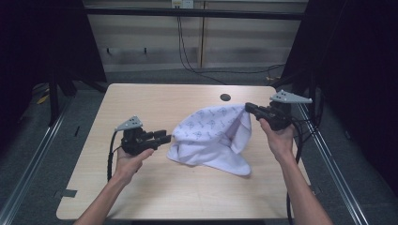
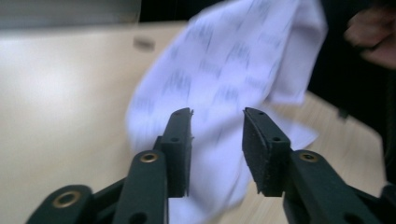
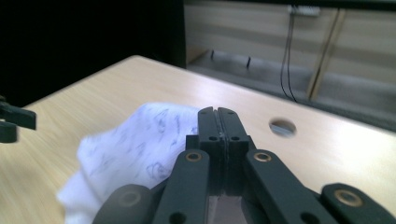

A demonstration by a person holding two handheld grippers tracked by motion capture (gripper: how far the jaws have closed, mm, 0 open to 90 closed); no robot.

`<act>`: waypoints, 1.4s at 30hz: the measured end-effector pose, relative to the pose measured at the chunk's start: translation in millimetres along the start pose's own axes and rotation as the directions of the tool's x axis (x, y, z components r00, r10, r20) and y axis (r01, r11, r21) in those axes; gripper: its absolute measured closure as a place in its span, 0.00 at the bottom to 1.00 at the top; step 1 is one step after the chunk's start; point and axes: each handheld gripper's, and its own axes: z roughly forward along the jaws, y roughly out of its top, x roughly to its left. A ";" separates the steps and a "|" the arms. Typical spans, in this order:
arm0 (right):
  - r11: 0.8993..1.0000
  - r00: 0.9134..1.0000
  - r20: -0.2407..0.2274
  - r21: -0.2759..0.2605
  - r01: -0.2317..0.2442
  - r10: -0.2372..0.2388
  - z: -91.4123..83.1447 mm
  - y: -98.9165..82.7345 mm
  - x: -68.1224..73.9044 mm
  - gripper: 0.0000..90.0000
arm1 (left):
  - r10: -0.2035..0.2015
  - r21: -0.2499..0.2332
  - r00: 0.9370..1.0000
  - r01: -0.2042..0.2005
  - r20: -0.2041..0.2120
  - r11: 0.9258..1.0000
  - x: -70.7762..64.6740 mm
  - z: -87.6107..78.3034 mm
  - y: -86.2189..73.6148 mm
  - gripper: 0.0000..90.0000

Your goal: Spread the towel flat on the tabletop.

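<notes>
The white cloth has small grey-blue marks printed on it, too small and blurry to read as letters. It sits near the middle of the wooden table, with one corner lifted toward 3 o'clock. The right gripper has its jaws pressed together, pinching that corner — the pinched bit is hidden between the pads. The left gripper, at 9 o'clock of the cloth, has its jaws spread apart — not pinching it.

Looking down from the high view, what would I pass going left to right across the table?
Left gripper → white patterned cloth → right gripper, pinching the cloth's corner. The dark round hole lies farther back on the table, above the cloth.
</notes>
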 end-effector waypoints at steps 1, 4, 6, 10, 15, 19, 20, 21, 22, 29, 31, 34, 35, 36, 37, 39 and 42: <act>1.000 1.000 0.003 0.011 -0.009 0.009 -1.4 -7.7 -3.8 0.99 | -0.009 0.032 1.000 0.010 -0.016 0.999 5.4 6.8 -8.2 0.73; 0.999 0.999 0.001 0.026 -0.035 0.035 -3.8 -28.7 -11.6 0.99 | -0.012 0.139 0.998 0.020 -0.056 0.990 17.7 24.8 -21.2 0.71; 0.998 0.999 -0.003 0.033 -0.048 0.048 -3.5 -39.5 -14.9 0.99 | -0.027 0.156 0.998 0.036 -0.062 0.987 22.8 31.9 -24.0 0.68; 0.996 0.998 -0.014 0.061 -0.059 0.060 0.2 -54.1 -15.1 0.99 | -0.014 0.179 0.998 0.025 -0.064 0.983 23.4 44.8 -26.5 0.60; 0.995 0.998 -0.032 0.087 -0.057 0.060 7.6 -64.3 -10.6 0.99 | 0.034 0.234 0.995 -0.012 -0.091 0.972 17.2 61.5 -30.9 0.58; 0.994 0.997 -0.044 0.090 -0.056 0.060 9.9 -66.5 -8.9 0.99 | 0.099 0.271 0.994 -0.083 -0.048 0.959 5.7 57.5 -30.3 0.96; 0.994 0.997 -0.042 0.089 -0.058 0.062 9.7 -66.2 -8.9 0.99 | 0.097 0.259 0.995 -0.085 -0.033 0.962 4.6 53.9 -30.2 0.97; 0.995 0.997 -0.043 0.087 -0.057 0.061 9.2 -65.7 -9.4 0.99 | 0.093 0.239 0.995 -0.083 -0.030 0.967 4.4 48.4 -28.5 0.97; 0.995 0.997 -0.041 0.083 -0.058 0.061 8.2 -64.5 -10.1 0.99 | 0.084 0.212 0.996 -0.077 -0.027 0.974 4.7 41.8 -25.6 0.97; 0.998 0.998 0.023 0.035 -0.052 0.051 -13.6 -41.9 -26.9 0.99 | 0.014 -0.092 1.000 -0.015 -0.015 0.996 12.2 -30.5 9.1 0.97; 0.998 0.996 0.063 0.009 -0.058 0.058 -23.2 -32.1 -36.9 0.99 | 0.011 -0.149 1.000 -0.014 -0.024 0.989 13.8 -50.2 14.3 0.97; 0.998 0.988 0.144 0.007 -0.055 0.053 -32.1 -20.6 -52.5 0.99 | 0.007 -0.180 0.999 -0.016 -0.053 0.984 17.9 -72.6 15.3 0.97; 0.998 0.983 0.176 0.009 -0.054 0.052 -34.0 -17.4 -59.3 0.99 | 0.000 -0.180 0.999 -0.010 -0.054 0.984 20.1 -77.2 13.9 0.97; 0.999 0.976 0.212 0.015 -0.050 0.046 -35.6 -15.1 -66.4 0.99 | -0.003 -0.178 0.998 -0.009 -0.067 0.984 21.9 -80.0 11.6 0.97; 0.998 0.971 0.232 0.013 -0.057 0.052 -36.4 -14.5 -73.6 0.98 | -0.008 -0.164 0.998 -0.003 -0.065 0.986 24.3 -81.0 8.2 0.97; 0.996 0.969 0.235 0.029 -0.086 0.077 -33.7 -18.2 -83.3 0.78 | -0.018 -0.135 0.998 0.009 -0.062 0.991 28.1 -77.7 0.3 0.97; 0.994 0.974 0.219 0.080 -0.072 0.053 -23.3 -28.6 -76.6 0.64 | -0.027 -0.095 0.997 0.020 -0.071 0.995 32.3 -69.9 -7.7 0.97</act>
